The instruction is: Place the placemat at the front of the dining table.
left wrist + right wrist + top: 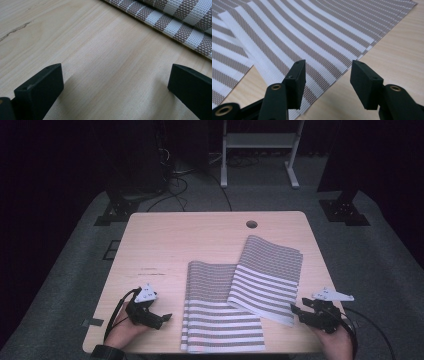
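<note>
Two woven mats with brown and white stripes lie on the wooden table. The near mat lies straight at the front middle. The far mat is turned a little and overlaps the near one's right edge. My left gripper rests low on bare wood left of the near mat, jaws wide open and empty. In the left gripper view, that gripper faces the near mat's edge. My right gripper is open at the far mat's near right corner. In the right gripper view, its tips hover over that corner, holding nothing.
A round cable hole sits near the table's back edge. Beyond the table stand a white frame and dark stands, with cables on the grey floor. Bare wood stretches across the table's left and back.
</note>
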